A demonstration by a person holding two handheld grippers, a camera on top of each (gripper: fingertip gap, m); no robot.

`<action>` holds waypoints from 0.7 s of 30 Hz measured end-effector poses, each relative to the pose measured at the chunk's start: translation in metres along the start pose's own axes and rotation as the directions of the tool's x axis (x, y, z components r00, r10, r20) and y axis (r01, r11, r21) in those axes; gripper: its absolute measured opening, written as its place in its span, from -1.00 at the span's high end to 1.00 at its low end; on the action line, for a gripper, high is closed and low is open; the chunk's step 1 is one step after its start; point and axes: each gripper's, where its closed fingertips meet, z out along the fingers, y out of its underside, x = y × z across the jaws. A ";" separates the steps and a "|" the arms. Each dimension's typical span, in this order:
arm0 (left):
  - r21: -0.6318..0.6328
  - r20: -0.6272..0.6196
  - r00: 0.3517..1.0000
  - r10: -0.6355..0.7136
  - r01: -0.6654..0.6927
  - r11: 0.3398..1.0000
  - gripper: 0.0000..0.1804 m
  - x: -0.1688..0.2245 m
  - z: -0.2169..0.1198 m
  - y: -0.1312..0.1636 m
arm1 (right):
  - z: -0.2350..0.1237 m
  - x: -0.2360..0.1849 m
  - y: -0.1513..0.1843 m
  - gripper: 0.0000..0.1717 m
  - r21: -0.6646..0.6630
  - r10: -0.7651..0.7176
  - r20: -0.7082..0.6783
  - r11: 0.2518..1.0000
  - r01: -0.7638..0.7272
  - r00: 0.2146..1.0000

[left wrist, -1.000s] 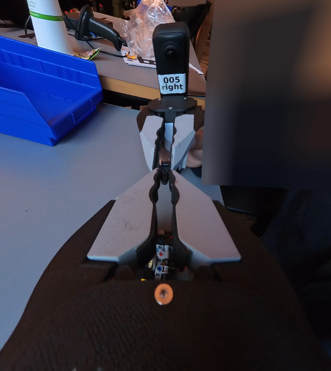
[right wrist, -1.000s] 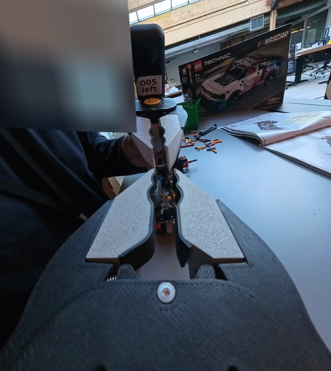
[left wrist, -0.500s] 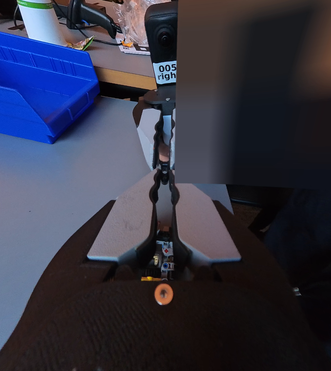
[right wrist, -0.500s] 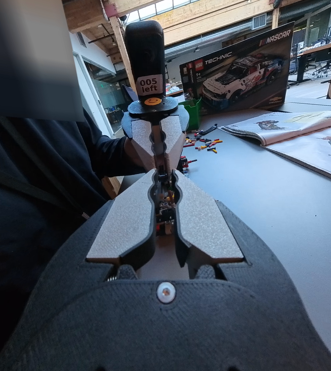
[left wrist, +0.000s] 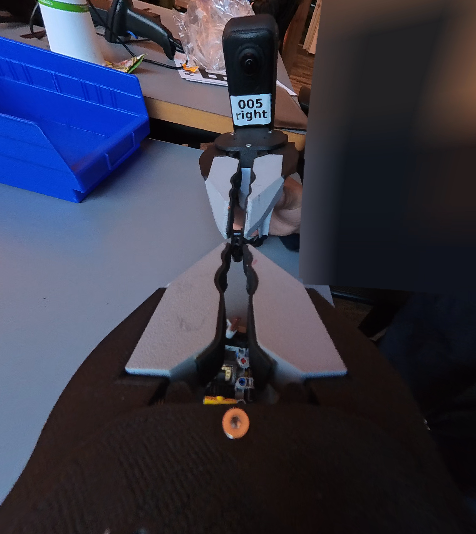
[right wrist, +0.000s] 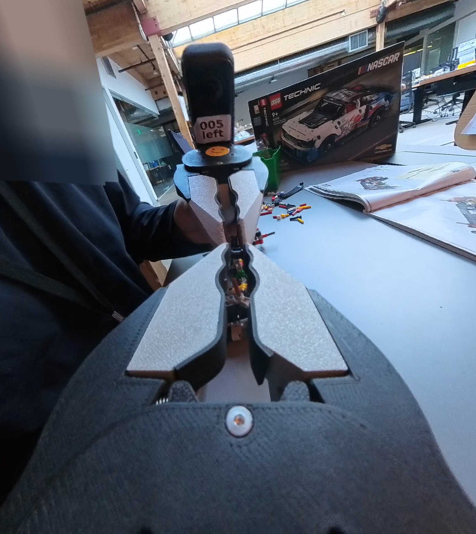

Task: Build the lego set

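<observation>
Black plastic brick piece (left wrist: 236, 250) sits pinched between both tools, tip to tip above the near edge of the grey counter (left wrist: 57, 260): left tool (left wrist: 237, 254) and right tool (right wrist: 236, 250) are each nearly closed on it. Multicoloured brick assembly (right wrist: 238, 284) hangs below the right tool. Judgement: keep both tools coaxial and grips firm, no twisting.

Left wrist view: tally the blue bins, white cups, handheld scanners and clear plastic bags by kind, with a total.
blue bin: 1
white cup: 1
handheld scanner: 1
clear plastic bag: 1
Total: 4
</observation>
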 end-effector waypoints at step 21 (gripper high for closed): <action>-0.091 0.456 0.890 -0.003 0.049 0.995 0.94 -0.055 -0.166 0.028 | 0.012 -0.016 0.113 0.60 -0.648 -0.132 0.004 0.754 0.103 0.991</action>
